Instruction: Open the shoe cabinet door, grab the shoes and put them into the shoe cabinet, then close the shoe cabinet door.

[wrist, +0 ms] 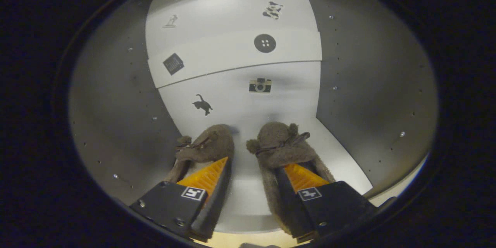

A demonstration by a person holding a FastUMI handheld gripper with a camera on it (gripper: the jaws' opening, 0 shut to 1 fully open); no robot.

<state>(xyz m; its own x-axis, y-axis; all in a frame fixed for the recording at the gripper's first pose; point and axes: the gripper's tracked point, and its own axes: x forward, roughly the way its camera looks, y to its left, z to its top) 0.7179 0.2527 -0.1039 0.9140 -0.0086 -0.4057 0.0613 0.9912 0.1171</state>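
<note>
Furry shoes (248, 151) sit inside the cabinet (116, 124) (heels hidden); fingers (288, 186) spread open, one inside each.

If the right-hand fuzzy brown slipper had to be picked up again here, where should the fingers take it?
Probably by the heel-end collar of the right fuzzy brown slipper, coming from the cabinet's open front: its bow-tied toe points at the white back panel. The gripper is open, fingers spread, one over each slipper.

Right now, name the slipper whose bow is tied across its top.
The slipper ahead of the right finger: a tied bow crosses its top. The other slipper leans sideways. Gripper open.
</note>
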